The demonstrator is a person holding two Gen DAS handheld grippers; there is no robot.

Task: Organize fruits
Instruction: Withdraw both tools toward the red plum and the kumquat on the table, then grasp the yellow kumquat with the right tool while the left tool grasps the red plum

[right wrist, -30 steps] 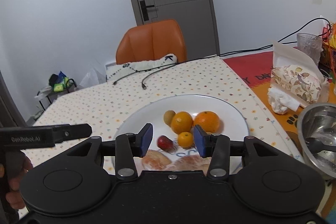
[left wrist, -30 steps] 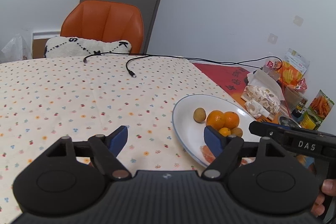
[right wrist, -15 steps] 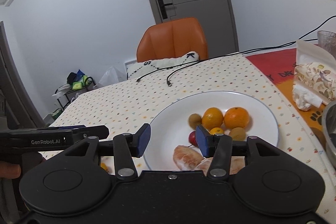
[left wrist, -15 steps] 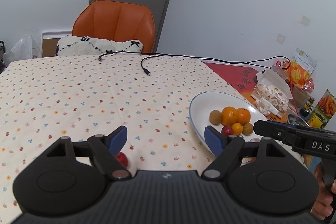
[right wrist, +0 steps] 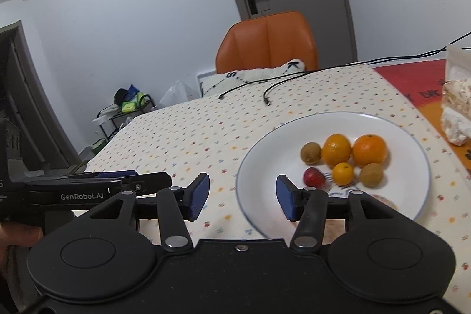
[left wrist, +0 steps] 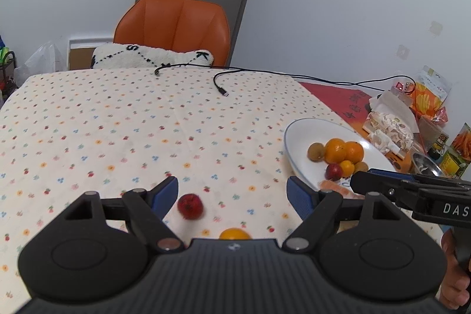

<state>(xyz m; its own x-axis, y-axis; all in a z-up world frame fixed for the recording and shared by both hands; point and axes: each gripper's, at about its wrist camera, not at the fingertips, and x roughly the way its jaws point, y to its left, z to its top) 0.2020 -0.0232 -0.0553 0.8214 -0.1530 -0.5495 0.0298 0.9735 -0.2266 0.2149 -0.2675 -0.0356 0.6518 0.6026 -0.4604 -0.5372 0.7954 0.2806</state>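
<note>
A white plate (right wrist: 412,143) (left wrist: 297,134) on the dotted tablecloth holds two oranges (right wrist: 369,150), a small orange (right wrist: 343,173), two kiwis (right wrist: 310,152), a red fruit (right wrist: 314,178) and peeled citrus pieces. In the left wrist view a red fruit (left wrist: 190,206) and a small orange (left wrist: 234,234) lie loose on the cloth. My left gripper (left wrist: 232,192) is open just above them, the red fruit by its left finger. My right gripper (right wrist: 243,194) is open and empty at the plate's near-left rim.
An orange chair (left wrist: 173,28) with a white cushion (left wrist: 153,56) stands at the table's far edge. Black cables (left wrist: 219,84) lie across the far cloth. Tissue packs, snack bags and a metal bowl (left wrist: 425,164) crowd the right side. A person's hand (left wrist: 454,281) holds the right gripper.
Both grippers have drawn back and shifted left. The loose red fruit and small orange have come into the left wrist view, and the right gripper now sits off the plate's left rim.
</note>
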